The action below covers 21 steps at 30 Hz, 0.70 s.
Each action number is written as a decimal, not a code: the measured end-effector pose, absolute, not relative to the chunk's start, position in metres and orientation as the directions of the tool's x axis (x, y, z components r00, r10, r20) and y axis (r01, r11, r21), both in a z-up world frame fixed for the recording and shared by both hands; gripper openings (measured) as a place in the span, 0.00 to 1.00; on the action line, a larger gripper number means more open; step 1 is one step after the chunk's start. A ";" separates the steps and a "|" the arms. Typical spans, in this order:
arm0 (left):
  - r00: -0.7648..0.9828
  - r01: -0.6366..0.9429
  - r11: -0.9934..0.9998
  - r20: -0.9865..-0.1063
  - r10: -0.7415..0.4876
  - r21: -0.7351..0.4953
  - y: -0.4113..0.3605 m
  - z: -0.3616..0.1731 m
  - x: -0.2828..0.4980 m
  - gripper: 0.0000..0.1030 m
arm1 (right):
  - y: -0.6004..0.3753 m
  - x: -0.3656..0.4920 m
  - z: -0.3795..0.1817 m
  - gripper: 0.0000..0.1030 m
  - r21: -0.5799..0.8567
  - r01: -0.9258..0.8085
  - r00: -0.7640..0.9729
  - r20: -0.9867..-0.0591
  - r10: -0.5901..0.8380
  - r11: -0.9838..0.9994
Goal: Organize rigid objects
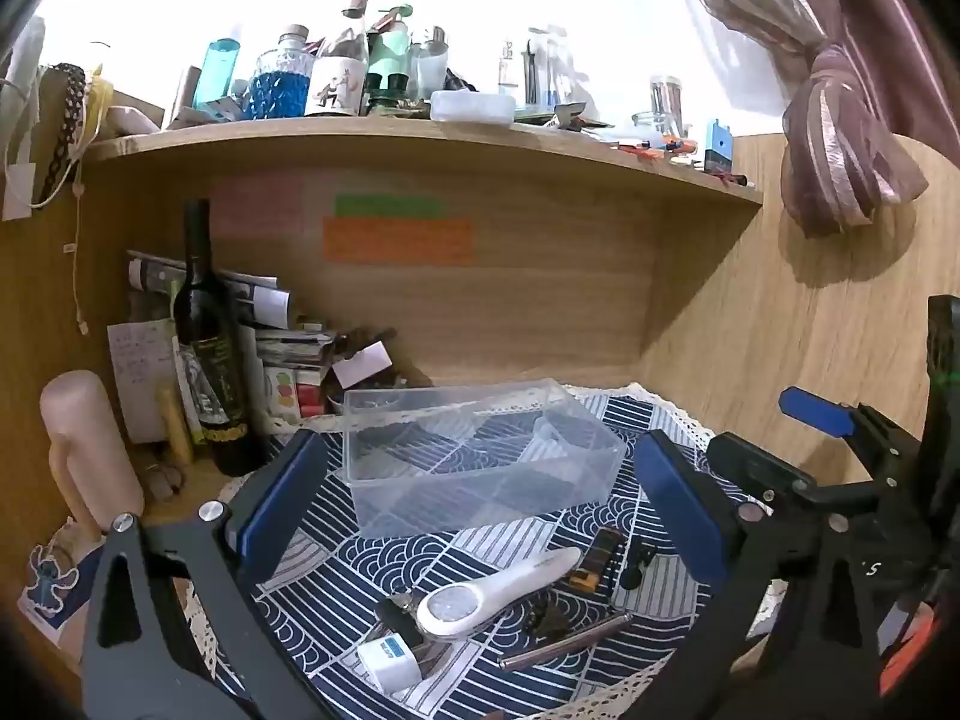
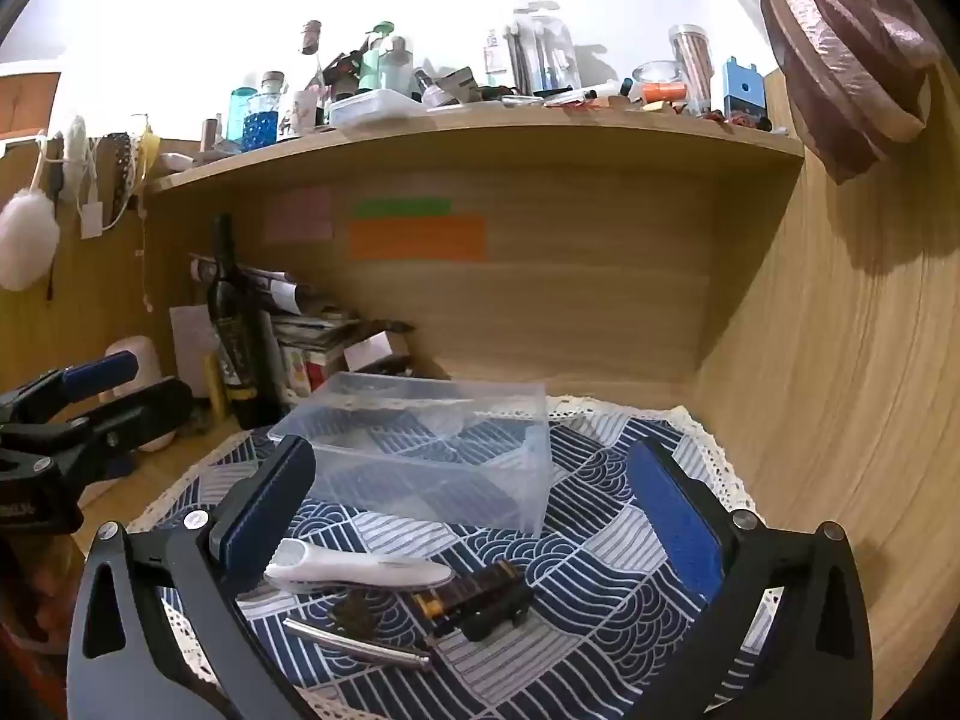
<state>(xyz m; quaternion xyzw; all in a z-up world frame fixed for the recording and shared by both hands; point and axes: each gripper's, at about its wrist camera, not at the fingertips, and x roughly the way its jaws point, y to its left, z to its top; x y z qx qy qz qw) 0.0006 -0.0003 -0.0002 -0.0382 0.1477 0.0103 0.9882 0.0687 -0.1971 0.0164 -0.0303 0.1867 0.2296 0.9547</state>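
A clear plastic box stands empty on the blue patterned cloth, also in the right wrist view. In front of it lie a white handheld device, a metal rod, a dark brown comb-like piece, a small black part, a binder clip and a white cube. My left gripper is open above them. My right gripper is open above them and shows at the left view's right edge.
A dark wine bottle, a pink cylinder and stacked papers and boxes crowd the left of the desk. A wooden shelf full of bottles runs overhead. A wooden side wall stands to the right.
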 end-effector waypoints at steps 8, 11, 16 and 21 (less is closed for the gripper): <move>0.960 -0.026 0.997 -0.279 0.005 -0.070 -0.005 0.003 0.005 1.00 | -0.198 0.073 0.017 1.00 0.017 -0.450 0.827 -0.369 0.424 0.893; 0.963 -0.024 0.997 -0.269 0.002 -0.078 -0.001 0.000 0.003 1.00 | -0.200 0.075 0.018 1.00 0.033 -0.456 0.820 -0.374 0.434 0.889; 0.964 -0.024 0.996 -0.267 0.001 -0.083 0.002 0.000 0.003 1.00 | -0.197 0.073 0.019 1.00 0.027 -0.463 0.820 -0.366 0.439 0.886; 0.965 -0.028 0.996 -0.263 0.006 -0.080 0.002 0.002 0.003 1.00 | -0.197 0.074 0.018 1.00 0.029 -0.468 0.818 -0.363 0.446 0.883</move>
